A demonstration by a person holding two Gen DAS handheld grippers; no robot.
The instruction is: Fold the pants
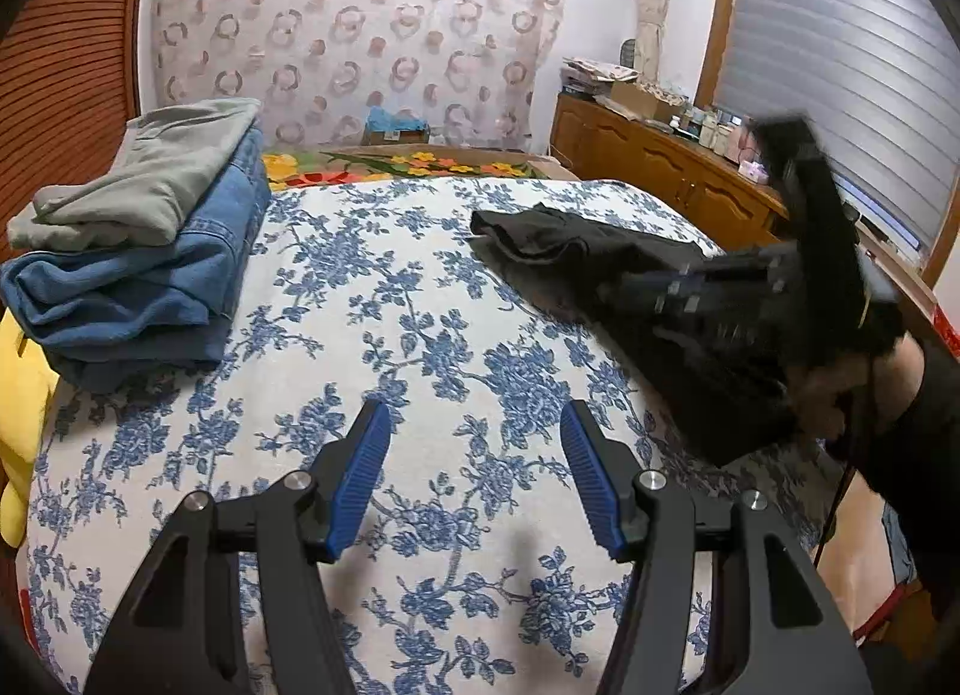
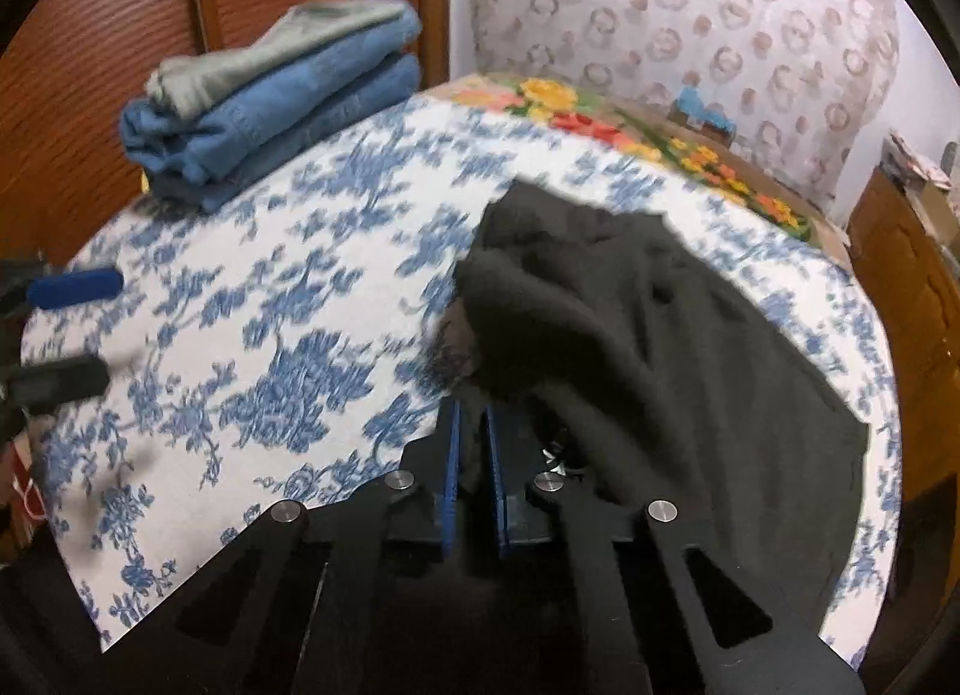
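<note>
Black pants point(image 1: 576, 245) lie crumpled on the right side of the blue floral bed cover point(image 1: 384, 335). My left gripper point(image 1: 474, 437) is open and empty, hovering over bare cover left of the pants. My right gripper point(image 2: 472, 425) is shut on a fold of the black pants point(image 2: 630, 323), which drape over its right finger. In the left wrist view the right gripper point(image 1: 624, 293) is blurred, lying over the pants. The left gripper's fingertips point(image 2: 78, 287) show at the left edge of the right wrist view.
A stack of folded clothes, grey point(image 1: 150, 179) on blue jeans point(image 1: 138, 293), sits at the bed's far left, also in the right wrist view point(image 2: 270, 95). A wooden dresser point(image 1: 660, 155) with clutter stands right. A floral blanket point(image 1: 408, 164) lies beyond.
</note>
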